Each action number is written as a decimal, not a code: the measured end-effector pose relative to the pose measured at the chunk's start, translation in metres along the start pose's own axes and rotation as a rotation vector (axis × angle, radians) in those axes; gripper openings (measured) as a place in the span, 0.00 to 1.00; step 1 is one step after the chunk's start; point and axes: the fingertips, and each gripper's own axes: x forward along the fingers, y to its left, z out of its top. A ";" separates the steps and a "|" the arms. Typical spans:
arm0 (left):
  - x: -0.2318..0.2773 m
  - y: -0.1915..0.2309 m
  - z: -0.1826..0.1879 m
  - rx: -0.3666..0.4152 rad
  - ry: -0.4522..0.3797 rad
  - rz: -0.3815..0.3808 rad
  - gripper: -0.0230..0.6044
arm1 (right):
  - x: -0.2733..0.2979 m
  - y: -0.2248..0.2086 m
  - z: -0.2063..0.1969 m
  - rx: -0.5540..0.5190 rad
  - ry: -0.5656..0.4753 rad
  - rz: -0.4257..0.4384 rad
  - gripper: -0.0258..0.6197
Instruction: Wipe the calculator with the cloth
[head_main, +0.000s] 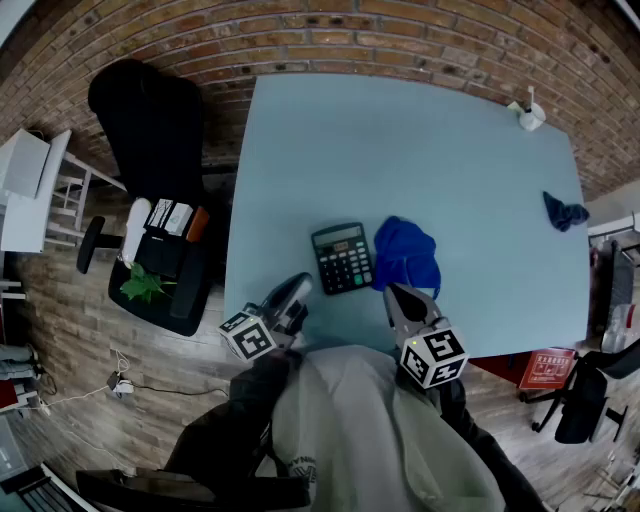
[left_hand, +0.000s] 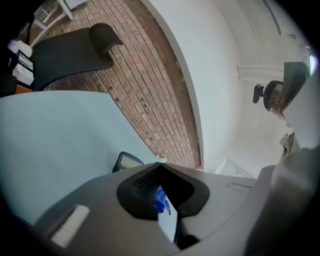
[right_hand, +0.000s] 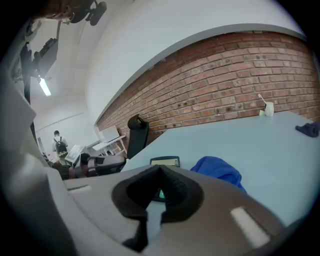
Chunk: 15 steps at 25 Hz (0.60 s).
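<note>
Blue cloth (head_main: 407, 255) lies bunched on the pale table (head_main: 420, 140), just in front of the right gripper (head_main: 394, 294). The black calculator (head_main: 342, 258) lies just beside the cloth, ahead of that gripper and a little to its left; whether the two touch, I cannot tell. For the left gripper (head_main: 297, 287), the calculator is near, ahead and slightly to its right. Both grippers have their jaws pressed together with nothing between them, and the wiping has not begun.

The step in hand seems to be taking the cloth. To do it well, the right jaws should first open wide. Then they should come down on the highest fold, on the side away from the calculator, so that it is not pushed. A thick fold leaves enough cloth under the jaws for wiping. The left gripper could hold the calculator's edge, because this light thing will probably slide under the strokes. A second dark cloth (head_main: 565, 211) lies well apart, far to the right gripper's right.
</note>
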 end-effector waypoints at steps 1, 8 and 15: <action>0.002 -0.001 -0.002 -0.001 0.005 -0.007 0.03 | -0.002 -0.001 -0.001 -0.002 0.005 -0.007 0.04; 0.004 0.000 -0.008 -0.011 0.008 -0.034 0.03 | -0.003 -0.003 -0.009 -0.009 0.027 -0.025 0.04; 0.004 0.011 -0.012 0.014 0.027 -0.002 0.03 | -0.001 -0.038 -0.011 -0.016 -0.002 -0.159 0.04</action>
